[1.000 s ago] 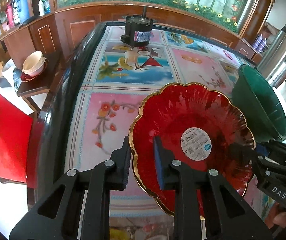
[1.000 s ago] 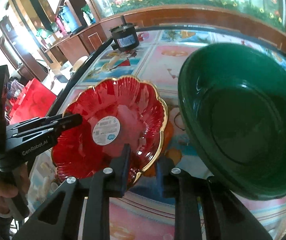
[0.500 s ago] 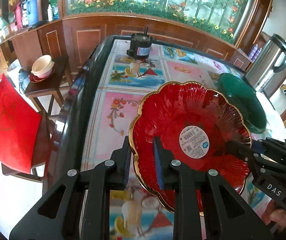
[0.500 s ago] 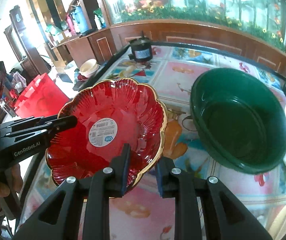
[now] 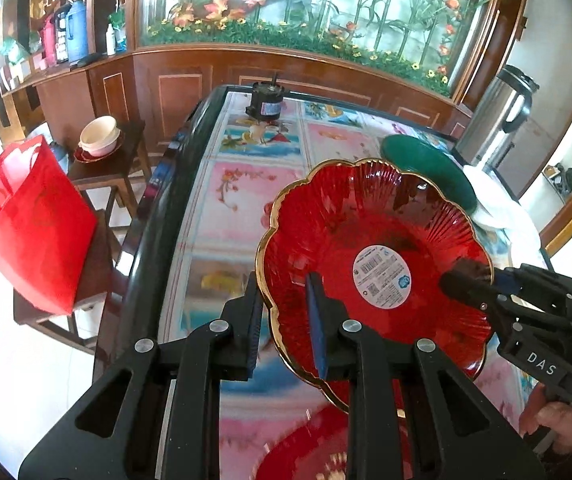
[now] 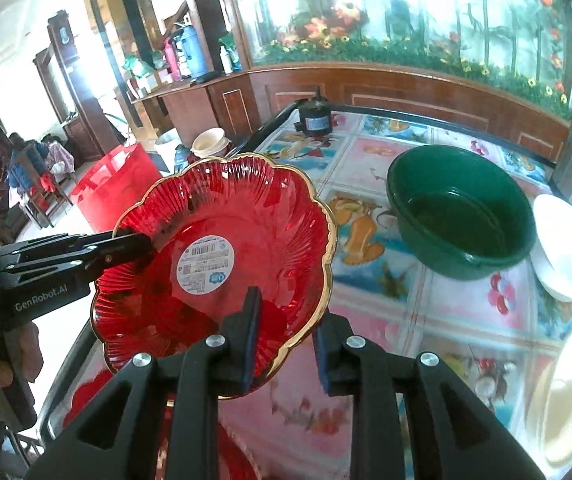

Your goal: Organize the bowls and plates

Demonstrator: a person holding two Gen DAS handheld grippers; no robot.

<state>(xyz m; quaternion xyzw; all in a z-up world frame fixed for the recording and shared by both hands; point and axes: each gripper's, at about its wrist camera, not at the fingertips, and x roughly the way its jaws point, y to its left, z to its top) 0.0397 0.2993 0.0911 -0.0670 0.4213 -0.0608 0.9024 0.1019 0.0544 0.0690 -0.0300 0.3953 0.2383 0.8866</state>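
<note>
A red scalloped plate (image 5: 366, 216) with a gold rim and a white sticker hangs tilted above the table, held from two sides. My left gripper (image 5: 284, 300) is shut on its near-left rim and shows at the left in the right wrist view (image 6: 134, 244). My right gripper (image 6: 286, 320) has the plate's (image 6: 246, 208) near-right rim between its pads; its jaws are just starting to open. In the left wrist view, the right gripper (image 5: 462, 276) reaches in from the right. A second red plate (image 5: 306, 448) lies on the table below.
A green bowl (image 6: 458, 216) and a white bowl (image 6: 566, 248) sit at the table's right, with a cream dish (image 6: 570, 400) nearer. A black motor (image 5: 266, 100) stands at the far edge of the patterned table (image 5: 238, 208). A red bag (image 5: 30, 220) and side table (image 5: 118, 168) stand left.
Both grippers have lifted the red plate and drawn it back towards the near end of the table. The green bowl now lies farther off, and a second red plate has appeared underneath.
</note>
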